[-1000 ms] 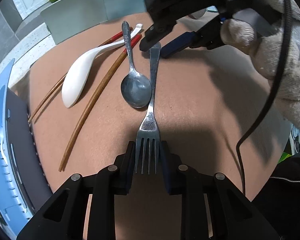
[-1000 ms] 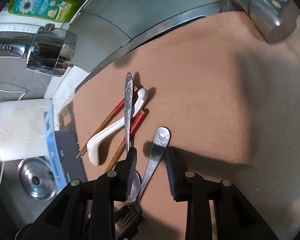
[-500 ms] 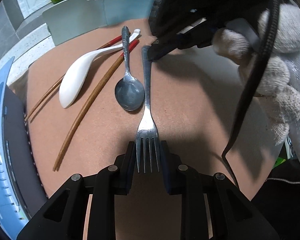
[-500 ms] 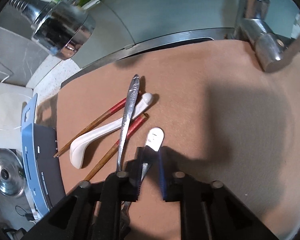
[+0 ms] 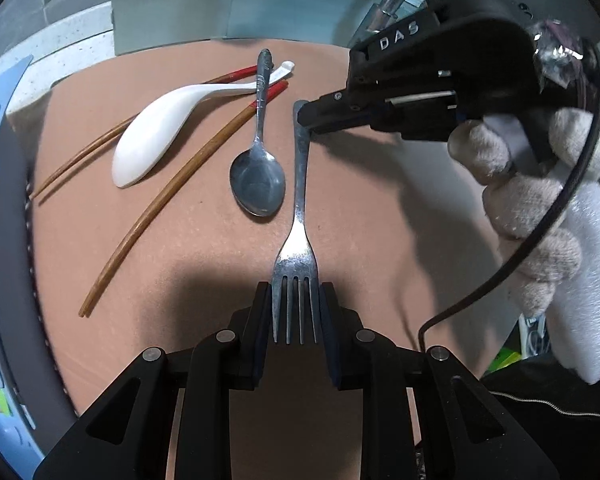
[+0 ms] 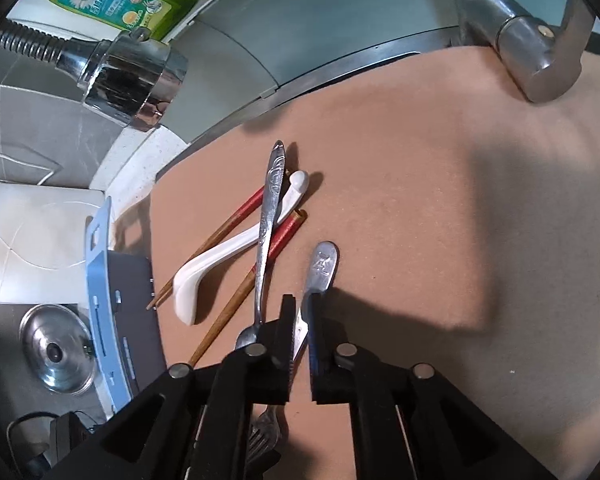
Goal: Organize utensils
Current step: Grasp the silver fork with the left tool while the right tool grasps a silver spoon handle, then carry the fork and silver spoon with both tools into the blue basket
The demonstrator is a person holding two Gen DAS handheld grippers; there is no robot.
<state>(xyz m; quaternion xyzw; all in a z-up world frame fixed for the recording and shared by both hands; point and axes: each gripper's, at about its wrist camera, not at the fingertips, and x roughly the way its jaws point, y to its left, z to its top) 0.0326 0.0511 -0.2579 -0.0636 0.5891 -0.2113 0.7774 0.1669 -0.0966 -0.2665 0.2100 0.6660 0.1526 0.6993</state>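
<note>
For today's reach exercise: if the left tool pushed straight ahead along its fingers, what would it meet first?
The left tool already straddles the silver metal fork's tines, so it would slide up that fork toward the neck first; how far above the tan mat is unclear.

The right tool (image 6: 300,334) hides the fork's (image 6: 320,268) middle in the right wrist view, its tines dim beneath.

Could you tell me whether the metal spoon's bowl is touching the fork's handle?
Apart. The left wrist view shows a thin strip of brown mat between the metal spoon bowl and the fork handle beside it.
</note>
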